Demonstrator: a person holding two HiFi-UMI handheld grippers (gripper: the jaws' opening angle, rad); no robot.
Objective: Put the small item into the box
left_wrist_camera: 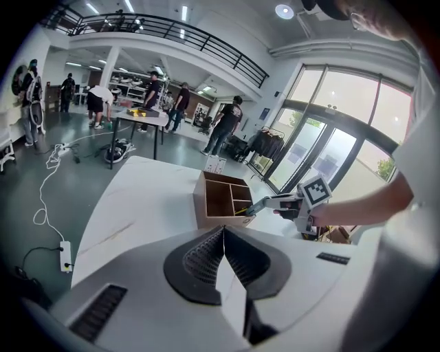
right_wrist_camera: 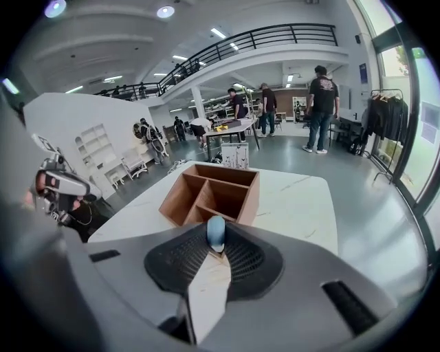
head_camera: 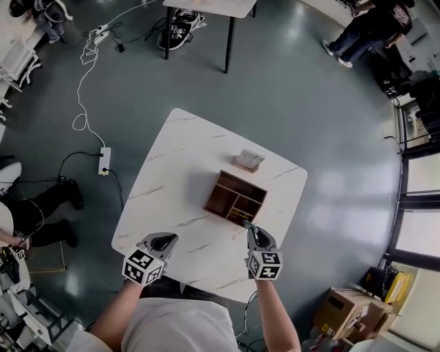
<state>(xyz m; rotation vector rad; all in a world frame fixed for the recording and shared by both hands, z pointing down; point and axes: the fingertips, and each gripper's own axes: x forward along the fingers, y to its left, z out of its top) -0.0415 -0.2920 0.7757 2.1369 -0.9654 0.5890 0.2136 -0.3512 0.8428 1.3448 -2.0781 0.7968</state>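
A brown wooden box (head_camera: 218,199) with several open compartments stands on the white marble table (head_camera: 179,165). My right gripper (head_camera: 249,227) hovers at the box's near right corner, shut on a small light-blue item (right_wrist_camera: 216,234) that pokes out between its fingertips. In the right gripper view the box (right_wrist_camera: 237,194) lies just ahead of the jaws. My left gripper (head_camera: 170,238) sits over the table's near left part, away from the box. Its jaws are shut with nothing between them (left_wrist_camera: 223,232). From the left gripper view, the box (left_wrist_camera: 206,201) and the right gripper (left_wrist_camera: 260,205) stand side by side.
A small clear stand with cards (head_camera: 248,161) sits just beyond the box. The table's near edge runs close under both grippers. On the floor lie a power strip (head_camera: 104,161) and cables. A second table (head_camera: 210,7) stands far off, and cardboard boxes (head_camera: 344,309) sit at the lower right.
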